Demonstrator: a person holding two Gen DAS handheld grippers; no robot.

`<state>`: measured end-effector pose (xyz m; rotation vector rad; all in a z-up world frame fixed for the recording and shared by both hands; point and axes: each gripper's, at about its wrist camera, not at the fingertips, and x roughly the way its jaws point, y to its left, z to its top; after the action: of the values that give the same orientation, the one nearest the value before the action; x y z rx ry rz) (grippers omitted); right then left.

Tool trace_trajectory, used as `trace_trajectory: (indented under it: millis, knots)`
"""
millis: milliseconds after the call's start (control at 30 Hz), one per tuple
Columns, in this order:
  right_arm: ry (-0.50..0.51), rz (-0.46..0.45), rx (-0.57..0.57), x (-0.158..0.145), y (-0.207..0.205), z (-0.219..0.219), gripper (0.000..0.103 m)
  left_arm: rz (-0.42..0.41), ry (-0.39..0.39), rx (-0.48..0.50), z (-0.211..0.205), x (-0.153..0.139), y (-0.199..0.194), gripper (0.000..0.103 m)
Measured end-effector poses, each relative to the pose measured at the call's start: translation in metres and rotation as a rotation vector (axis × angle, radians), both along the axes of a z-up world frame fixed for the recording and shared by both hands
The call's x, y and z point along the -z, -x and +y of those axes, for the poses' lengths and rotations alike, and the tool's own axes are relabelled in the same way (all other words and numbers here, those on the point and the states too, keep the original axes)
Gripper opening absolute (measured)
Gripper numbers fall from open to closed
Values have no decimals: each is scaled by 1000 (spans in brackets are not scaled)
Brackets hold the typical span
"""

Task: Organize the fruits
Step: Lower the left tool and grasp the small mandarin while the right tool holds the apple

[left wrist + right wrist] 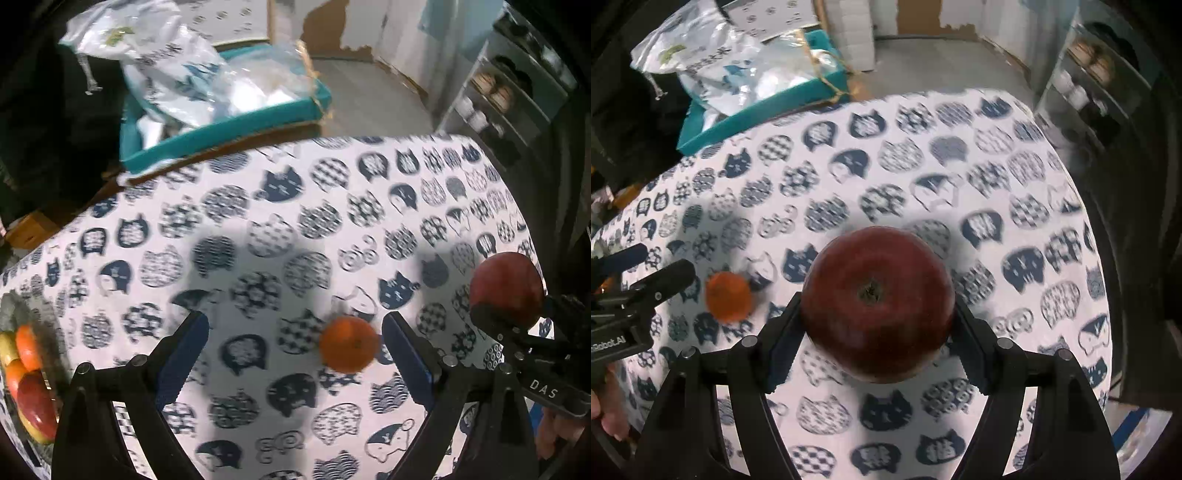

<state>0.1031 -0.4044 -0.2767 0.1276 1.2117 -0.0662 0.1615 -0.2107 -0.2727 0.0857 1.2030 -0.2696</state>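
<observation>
My right gripper (877, 325) is shut on a dark red apple (877, 302) and holds it over the cat-print tablecloth (923, 166); the apple also shows at the right of the left wrist view (506, 286). My left gripper (295, 339) is open and empty, above the cloth. A small orange (349, 343) lies on the cloth just inside its right finger (406, 354); it also shows in the right wrist view (728, 297). At the far left edge a grey dish (14, 314) holds several fruits: oranges, a red apple, yellow pieces.
A teal box (229, 129) full of plastic bags (177, 74) stands beyond the table's far edge. Dark clothing hangs at the left. A shelf unit (509, 99) with jars stands at the right. Bare floor lies beyond the table.
</observation>
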Motion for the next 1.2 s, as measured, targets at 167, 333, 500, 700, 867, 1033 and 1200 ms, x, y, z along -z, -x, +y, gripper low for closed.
trace_trajectory:
  millis: [167,333,500,700,867,1033,1200]
  knots:
    - [-6,16,30,8,10,-16,75,45,4,15,-17,17,3,96]
    - [-21,26,47,14,13,-23,75,67,-4,31,-28,29,7,95]
    - [-31,32,44,17,10,-21,75,91,-8,47,-33,37,9,73]
    - [-26,26,18,15,8,-12,75,109,-11,86,-36,47,13,46]
    - [-19,17,7,11,8,-7,75,96,9,88,-33,43,16,45]
    - [2,-9,-9,-1,10,-2,75,46,12,83,-24,23,22,45]
    - [13,-47,-27,-19,13,5,75,-8,10,55,-13,-3,29,44]
